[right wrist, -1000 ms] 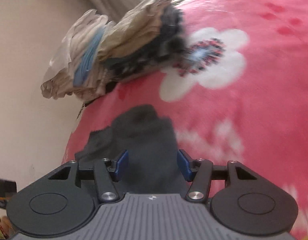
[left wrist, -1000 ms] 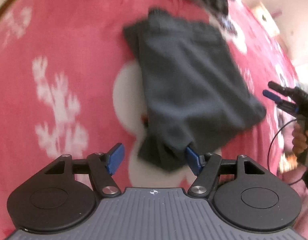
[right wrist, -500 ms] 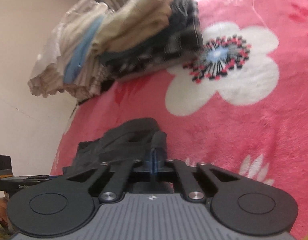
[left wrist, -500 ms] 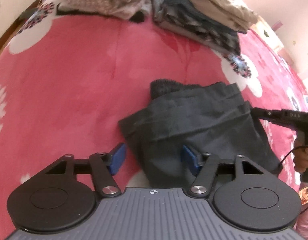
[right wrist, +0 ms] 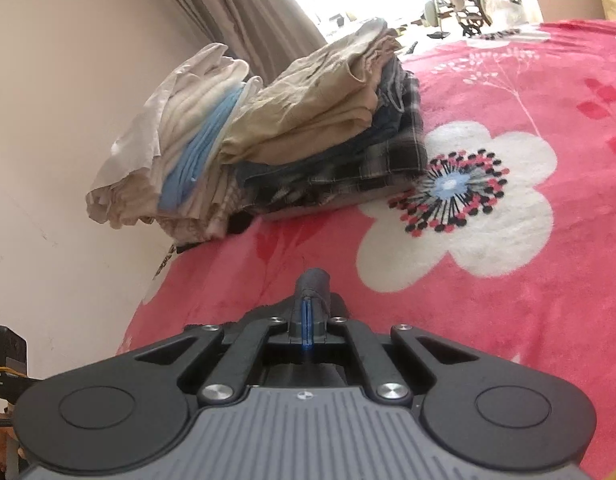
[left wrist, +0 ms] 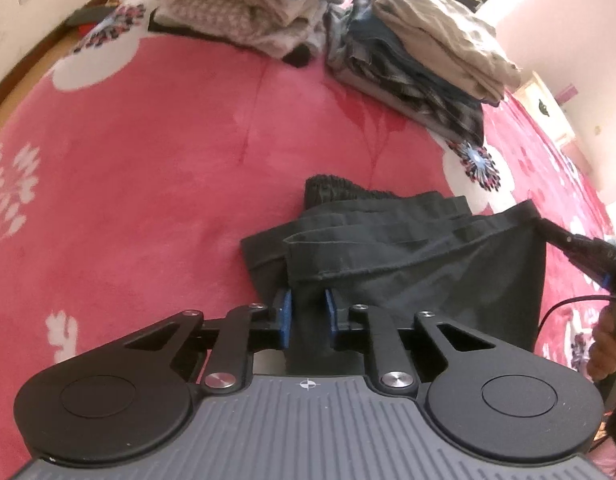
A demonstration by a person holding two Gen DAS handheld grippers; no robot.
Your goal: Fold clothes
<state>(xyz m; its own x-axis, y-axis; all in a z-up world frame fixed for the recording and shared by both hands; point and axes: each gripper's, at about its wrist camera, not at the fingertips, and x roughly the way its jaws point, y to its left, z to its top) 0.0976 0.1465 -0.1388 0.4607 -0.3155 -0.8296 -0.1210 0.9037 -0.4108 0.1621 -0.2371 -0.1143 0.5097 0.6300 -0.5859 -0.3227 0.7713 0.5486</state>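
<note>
A dark grey garment (left wrist: 408, 264) lies partly folded on the pink flowered blanket (left wrist: 167, 180). In the left wrist view my left gripper (left wrist: 308, 312) has its jaws closing on the near edge of the garment, and the cloth fills the gap between the blue pads. At the right, my right gripper (left wrist: 542, 224) holds a corner of the garment lifted off the blanket. In the right wrist view the right gripper (right wrist: 306, 308) is shut, with a fold of the dark cloth (right wrist: 314, 280) sticking out beyond its tips.
Two piles of folded clothes stand at the far end of the blanket: a pale one (left wrist: 243, 12) and a beige and plaid one (left wrist: 420, 56). A wall (right wrist: 47, 160) and a curtain run along the left. A hand (left wrist: 606, 340) holds the right gripper's handle.
The left gripper's jaws have drawn in onto the garment's near edge. The right gripper went from open to shut on a corner and lifted it, pulling the cloth taut.
</note>
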